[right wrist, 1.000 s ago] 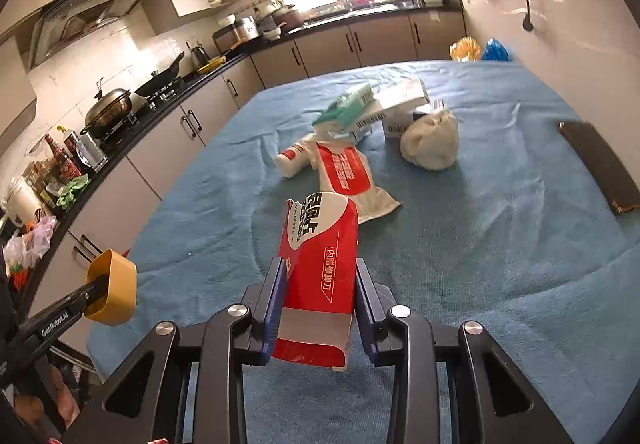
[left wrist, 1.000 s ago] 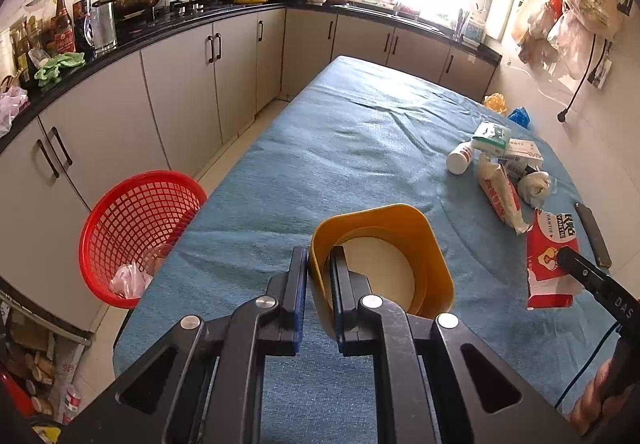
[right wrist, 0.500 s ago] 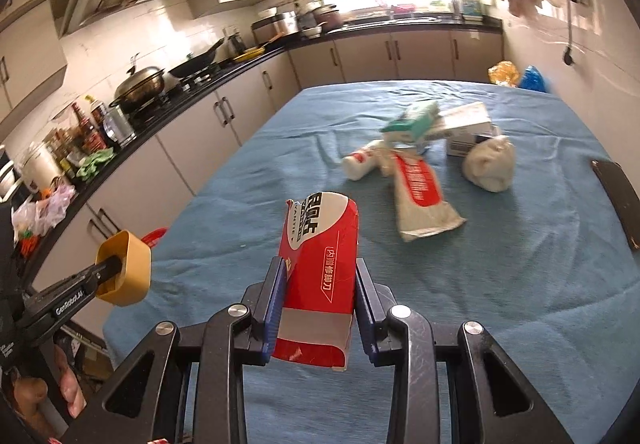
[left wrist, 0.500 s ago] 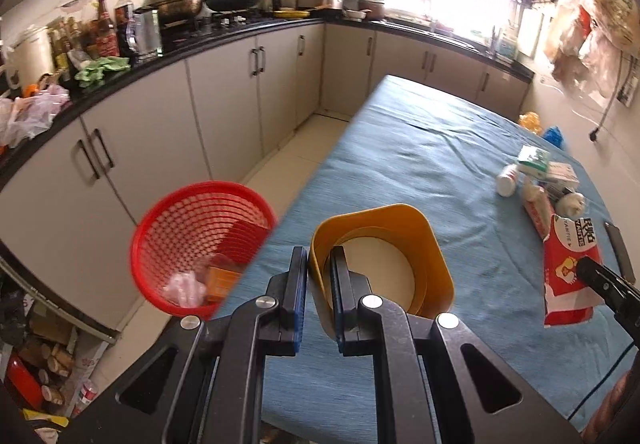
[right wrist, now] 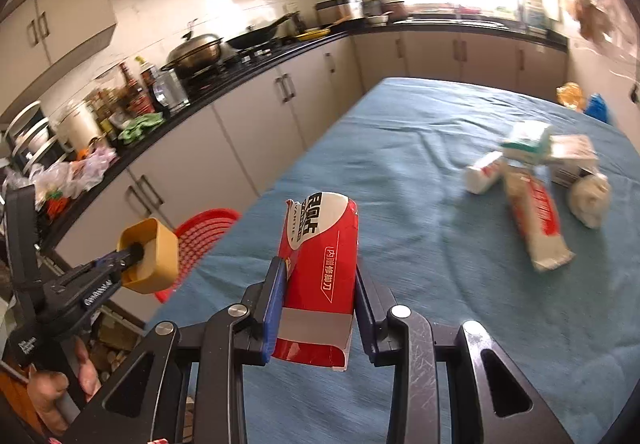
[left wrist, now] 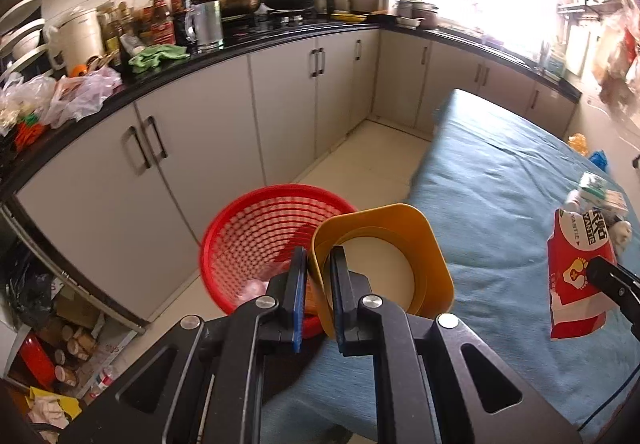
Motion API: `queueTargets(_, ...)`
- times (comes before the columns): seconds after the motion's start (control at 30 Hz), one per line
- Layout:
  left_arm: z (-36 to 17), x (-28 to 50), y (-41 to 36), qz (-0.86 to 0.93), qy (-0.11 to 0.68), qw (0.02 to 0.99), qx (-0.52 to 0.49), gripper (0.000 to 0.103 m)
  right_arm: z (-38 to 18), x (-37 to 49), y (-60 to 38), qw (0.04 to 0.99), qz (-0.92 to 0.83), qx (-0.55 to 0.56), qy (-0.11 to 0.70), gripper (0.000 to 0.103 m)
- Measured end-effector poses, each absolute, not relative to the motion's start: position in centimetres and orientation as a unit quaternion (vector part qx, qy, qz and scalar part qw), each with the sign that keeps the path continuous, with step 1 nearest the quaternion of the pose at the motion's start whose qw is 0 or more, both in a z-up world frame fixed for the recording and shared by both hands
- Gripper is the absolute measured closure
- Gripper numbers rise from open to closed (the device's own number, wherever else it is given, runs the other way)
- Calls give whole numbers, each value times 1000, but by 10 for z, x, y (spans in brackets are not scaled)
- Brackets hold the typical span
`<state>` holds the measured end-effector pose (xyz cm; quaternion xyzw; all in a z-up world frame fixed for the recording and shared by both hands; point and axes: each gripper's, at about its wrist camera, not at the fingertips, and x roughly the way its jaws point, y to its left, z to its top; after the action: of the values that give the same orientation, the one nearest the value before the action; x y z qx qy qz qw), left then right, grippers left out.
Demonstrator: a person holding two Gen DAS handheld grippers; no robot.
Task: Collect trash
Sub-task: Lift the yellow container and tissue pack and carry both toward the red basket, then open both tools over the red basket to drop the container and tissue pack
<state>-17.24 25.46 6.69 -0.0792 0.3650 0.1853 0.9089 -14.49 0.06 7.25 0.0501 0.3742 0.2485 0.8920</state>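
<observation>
My left gripper (left wrist: 318, 276) is shut on the wall of a yellow plastic cup (left wrist: 384, 264) and holds it at the table's left edge, right beside and above the red trash basket (left wrist: 256, 240) on the floor. The cup (right wrist: 150, 260) and the basket (right wrist: 204, 232) also show in the right wrist view. My right gripper (right wrist: 318, 292) is shut on a red and white carton (right wrist: 320, 272) and holds it above the blue table (right wrist: 420, 244). The carton (left wrist: 580, 268) shows in the left wrist view too.
More trash lies at the table's far right: a white bottle (right wrist: 482, 171), a red and white wrapper (right wrist: 538, 219), a crumpled white wad (right wrist: 590, 197), boxes (right wrist: 552, 147). Grey cabinets (left wrist: 192, 147) under a cluttered black counter line the left. Clutter lies on the floor (left wrist: 60, 356).
Both grippers have swung left toward the table's left edge. The red basket has come much closer to the yellow cup. Both grips are unchanged.
</observation>
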Motion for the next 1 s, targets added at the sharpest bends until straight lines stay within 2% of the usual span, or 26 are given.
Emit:
queueTargets(0.53,43,-145,351,234,381,887,-114,92,69,-101,135,857,336,32,390,67)
queueTargets(0.83,26,-136,371,237,396,878,-130,91,49,-71,196,840,353,20,411,66)
queueTargets(0.9,25,-137,373,238,394,878,-133,88,44,-69,205,838,357,17,412,59)
queueTargets(1.0,26,-139,374,241,391,878,-137,66,38,-64,210,833,361,25,419,55)
